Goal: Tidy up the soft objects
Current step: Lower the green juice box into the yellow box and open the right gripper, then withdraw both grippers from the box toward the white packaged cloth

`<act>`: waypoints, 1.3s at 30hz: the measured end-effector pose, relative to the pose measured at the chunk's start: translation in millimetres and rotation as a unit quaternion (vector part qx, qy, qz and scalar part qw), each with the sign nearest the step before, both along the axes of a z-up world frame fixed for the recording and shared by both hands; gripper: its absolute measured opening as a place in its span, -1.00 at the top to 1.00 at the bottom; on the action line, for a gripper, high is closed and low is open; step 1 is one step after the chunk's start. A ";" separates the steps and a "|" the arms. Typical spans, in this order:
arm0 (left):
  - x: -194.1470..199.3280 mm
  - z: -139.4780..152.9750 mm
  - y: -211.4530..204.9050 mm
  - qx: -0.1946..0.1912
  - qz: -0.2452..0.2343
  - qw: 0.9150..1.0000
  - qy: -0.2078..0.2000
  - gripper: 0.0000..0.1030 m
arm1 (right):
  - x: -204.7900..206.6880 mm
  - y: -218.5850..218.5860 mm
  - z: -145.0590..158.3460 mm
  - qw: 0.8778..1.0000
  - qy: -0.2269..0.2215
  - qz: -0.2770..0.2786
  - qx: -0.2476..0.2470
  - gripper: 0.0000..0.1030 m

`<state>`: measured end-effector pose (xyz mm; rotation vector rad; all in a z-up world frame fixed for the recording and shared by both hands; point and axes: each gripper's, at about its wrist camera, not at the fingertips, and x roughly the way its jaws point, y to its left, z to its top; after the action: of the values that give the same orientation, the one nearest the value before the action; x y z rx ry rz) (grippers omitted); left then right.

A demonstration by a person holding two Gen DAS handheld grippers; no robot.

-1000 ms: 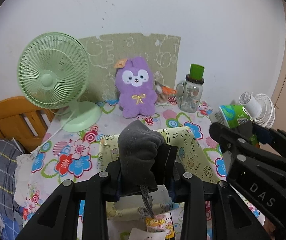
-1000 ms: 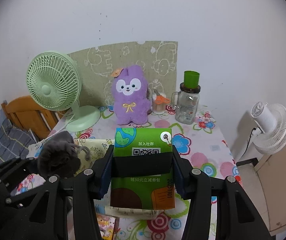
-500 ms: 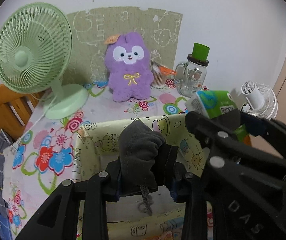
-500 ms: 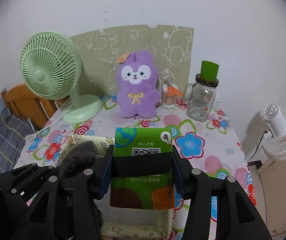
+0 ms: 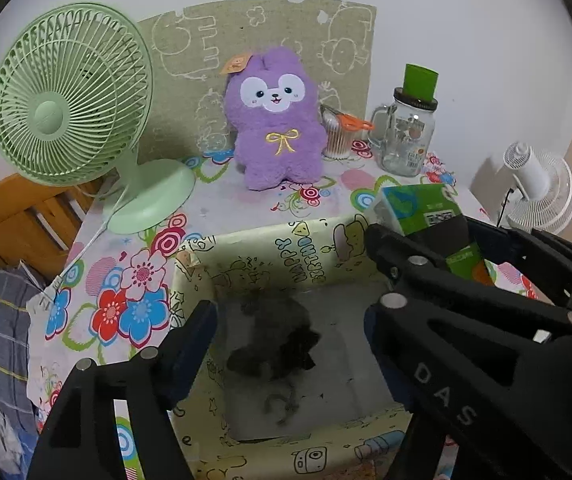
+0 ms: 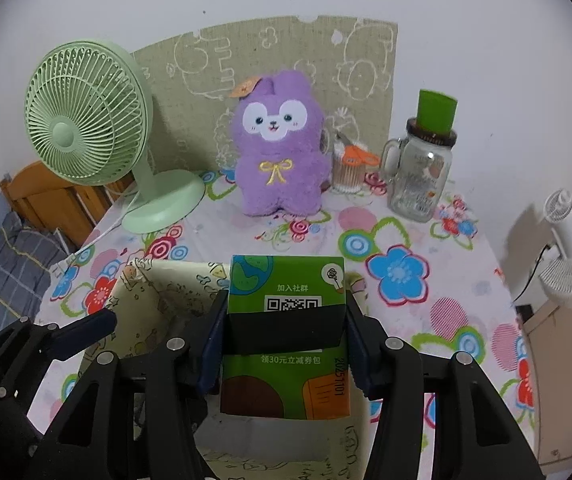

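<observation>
Above the yellow cartoon-print box point(image 5: 246, 252), the left gripper point(image 5: 286, 316) gapes wide over the dark cloth point(image 5: 274, 344) lying inside at 6 o'clock, while the right gripper point(image 6: 286, 344), nearer the rim, clamps the upright green tissue pack point(image 6: 286, 300).

- Both views: even, soft indoor light; white wall point(image 6: 465, 40) reads bright, without glare.
- Strong fisheye warp; black vignette in all corners; straight lines bow near the rims.
- White fan point(image 5: 541, 192) throws a soft grey shadow leftward on the wall, so the source sits to the right.
- Dark sock point(image 5: 274, 344) inside the box point(image 5: 309, 248) is smeared, detail lost; box interior dim and grainy.
- Small specular spot on the glass jar point(image 6: 421, 176).
- Left claw point(image 5: 286, 336) and right claw point(image 6: 284, 344) are near-black, little surface detail.
- Purple plush point(image 6: 278, 160) and green fan point(image 5: 66, 92) are in sharp focus.
</observation>
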<state>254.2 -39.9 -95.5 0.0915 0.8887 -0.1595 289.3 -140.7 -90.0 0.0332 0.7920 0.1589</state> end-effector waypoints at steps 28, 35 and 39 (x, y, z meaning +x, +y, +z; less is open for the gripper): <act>-54.5 46.7 0.0 0.010 0.004 0.998 -0.054 -0.90 | -61.2 -19.9 43.3 0.998 -0.049 -0.038 -0.026 -0.79; -81.6 63.8 -1.1 0.016 0.006 0.997 -0.077 -1.00 | -88.8 -26.0 59.3 0.997 -0.065 -0.044 -0.026 -0.84; -96.1 70.4 2.7 0.009 0.009 0.997 -0.081 -1.00 | -106.1 -30.1 68.0 0.996 -0.074 -0.053 -0.028 -0.86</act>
<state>158.1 -37.2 -25.1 0.1120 0.7293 -0.1246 183.2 -170.7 -22.0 0.0107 0.6456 0.0391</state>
